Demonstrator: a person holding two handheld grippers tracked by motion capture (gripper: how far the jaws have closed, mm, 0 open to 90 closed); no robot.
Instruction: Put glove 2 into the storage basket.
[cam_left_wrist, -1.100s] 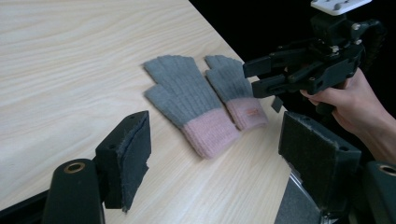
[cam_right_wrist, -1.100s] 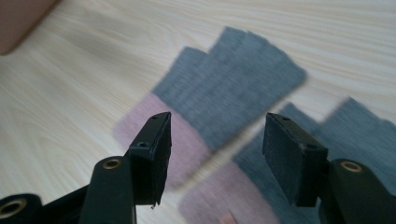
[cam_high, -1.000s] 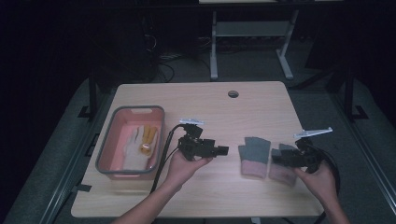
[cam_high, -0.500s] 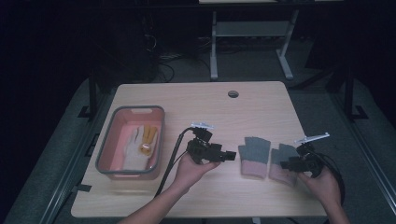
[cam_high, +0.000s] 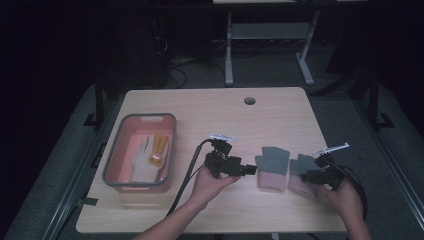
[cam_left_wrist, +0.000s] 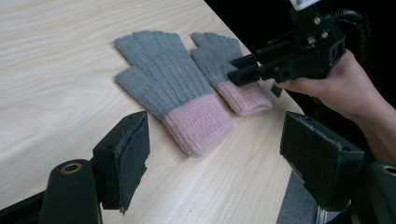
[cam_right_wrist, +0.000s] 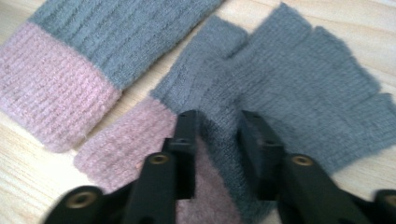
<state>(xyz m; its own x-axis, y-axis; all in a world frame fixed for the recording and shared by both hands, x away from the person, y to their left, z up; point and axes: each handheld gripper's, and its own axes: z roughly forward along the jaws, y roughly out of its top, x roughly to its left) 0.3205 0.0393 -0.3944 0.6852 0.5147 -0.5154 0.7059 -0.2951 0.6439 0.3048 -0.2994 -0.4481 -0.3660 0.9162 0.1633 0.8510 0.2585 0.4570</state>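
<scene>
Right gripper (cam_right_wrist: 217, 140) fingers closing on right glove (cam_right_wrist: 280, 88); left glove (cam_right_wrist: 93, 51) beside.

Grey-rimmed pink bin (cam_high: 116, 150) on desk (cam_high: 210, 112), well apart from left claw (cam_high: 251, 170), on side away from right claw. White glove (cam_high: 142, 161) and yellow glove (cam_high: 159, 145) lie inside bin, touching. Round cable hole (cam_high: 249, 100) in desk beyond both claws. Metal stand (cam_high: 265, 37) on floor behind desk.

Gloves (cam_left_wrist: 173, 88) were ribbed knit wool, matt & fuzzy, w/ pink cuffs. Table (cam_high: 200, 107) was pale wood-grain laminate, smooth, slight sheen. Bin (cam_high: 114, 155) looked like smooth plastic. Left gripper (cam_left_wrist: 215, 158) pads were matt black foam, rough-edged.
</scene>
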